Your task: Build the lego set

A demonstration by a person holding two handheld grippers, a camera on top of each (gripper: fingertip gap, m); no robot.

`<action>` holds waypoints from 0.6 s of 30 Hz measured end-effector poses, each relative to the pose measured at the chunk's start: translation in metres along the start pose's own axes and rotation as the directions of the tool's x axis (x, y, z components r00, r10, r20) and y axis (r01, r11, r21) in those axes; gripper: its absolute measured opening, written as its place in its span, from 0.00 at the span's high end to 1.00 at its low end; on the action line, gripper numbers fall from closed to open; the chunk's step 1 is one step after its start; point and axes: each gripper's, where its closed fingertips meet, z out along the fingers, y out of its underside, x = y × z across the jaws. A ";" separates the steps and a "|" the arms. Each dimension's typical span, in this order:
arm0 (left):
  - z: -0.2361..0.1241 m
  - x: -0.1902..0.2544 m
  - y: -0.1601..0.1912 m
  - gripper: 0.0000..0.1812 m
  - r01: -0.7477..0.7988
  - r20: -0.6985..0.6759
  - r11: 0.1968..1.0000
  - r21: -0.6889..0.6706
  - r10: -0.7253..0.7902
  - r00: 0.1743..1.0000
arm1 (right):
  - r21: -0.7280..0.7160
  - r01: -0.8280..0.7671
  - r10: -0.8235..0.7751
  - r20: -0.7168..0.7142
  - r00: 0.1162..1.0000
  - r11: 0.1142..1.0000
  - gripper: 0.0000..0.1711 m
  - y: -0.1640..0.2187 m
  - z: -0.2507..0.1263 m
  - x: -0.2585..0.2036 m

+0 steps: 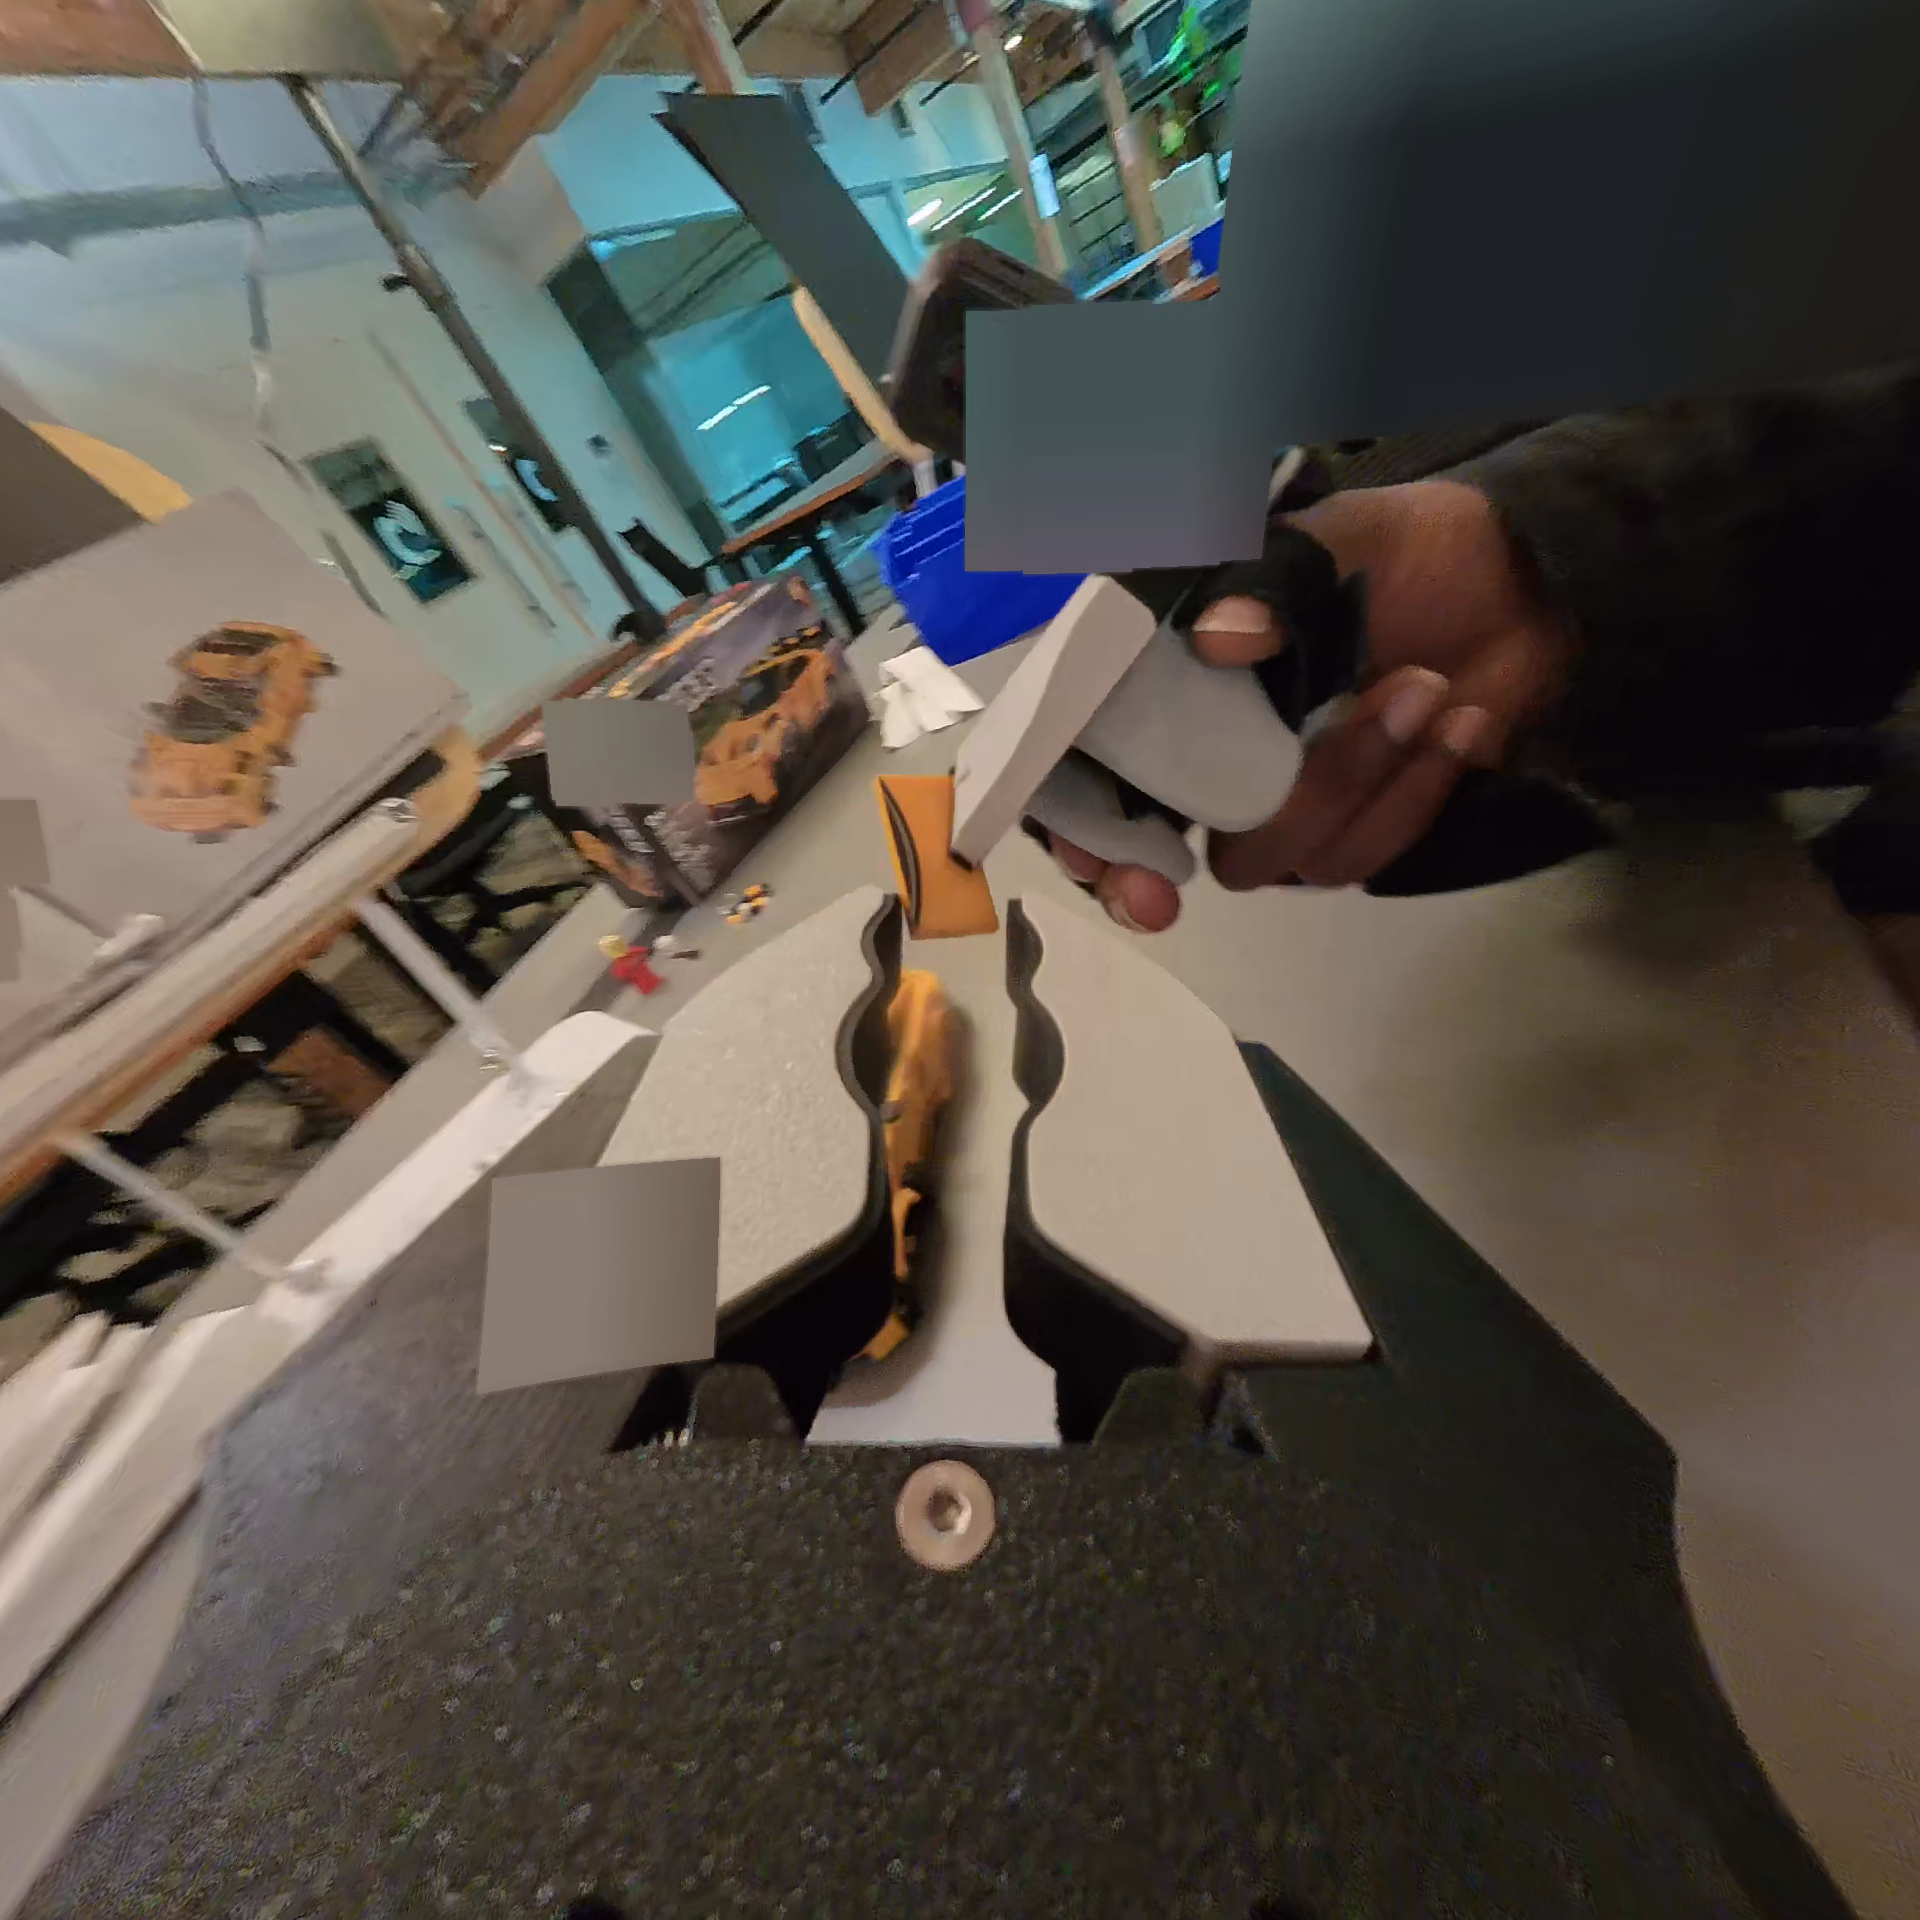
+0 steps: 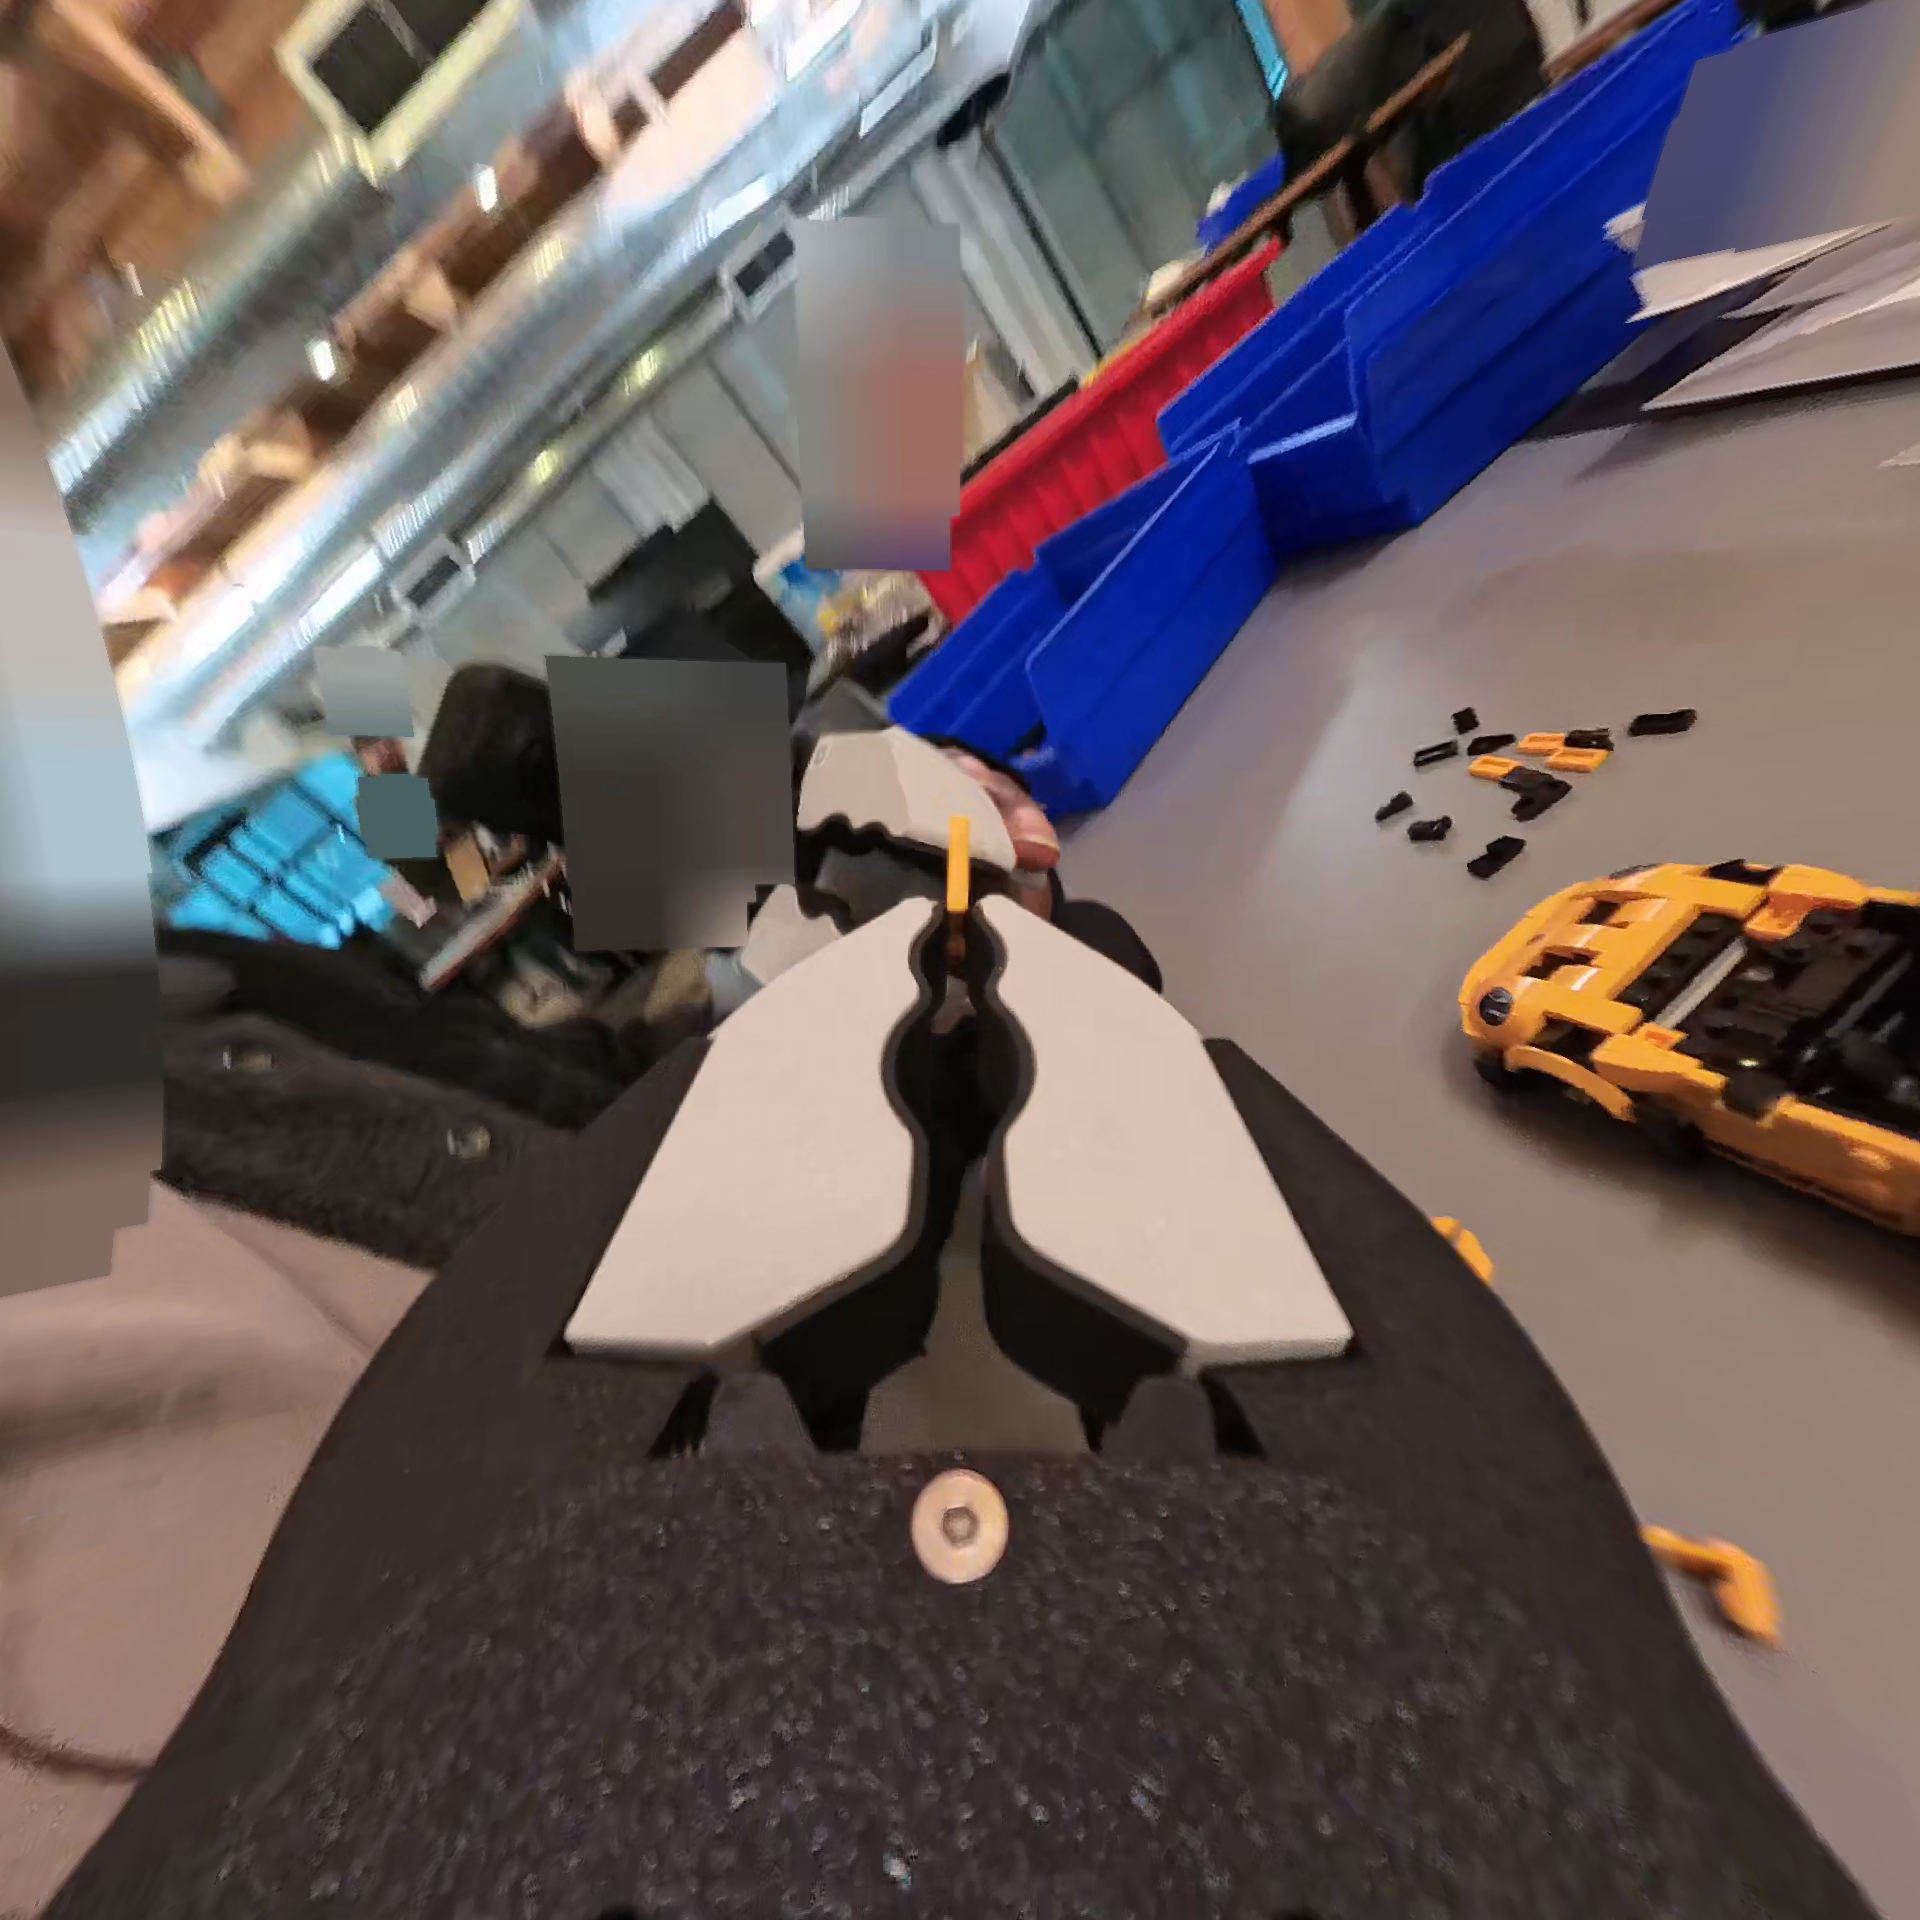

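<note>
— Where's the piece?
— The orange tile (image 2: 957, 868) is pinched edge-on at the right gripper (image 2: 958, 925) tips. The left gripper (image 1: 948, 914) gapes just beneath it.
— The car (image 2: 1704, 1023)?
— On the table (image 2: 1299, 935), its tail cut off; in the left view it's mostly hidden behind a finger.

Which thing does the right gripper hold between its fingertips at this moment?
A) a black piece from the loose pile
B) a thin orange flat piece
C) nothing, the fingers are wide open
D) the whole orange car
B: in the right wrist view the right gripper pinches a thin orange piece edge-on at its tips, while the orange car lies apart on the grey table.
</note>
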 end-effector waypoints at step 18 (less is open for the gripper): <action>0.002 0.037 0.016 0.97 0.384 -0.342 0.906 -0.177 -0.423 0.839 | -0.617 0.319 -0.254 0.194 0.948 0.719 0.99 0.052 -0.012 0.007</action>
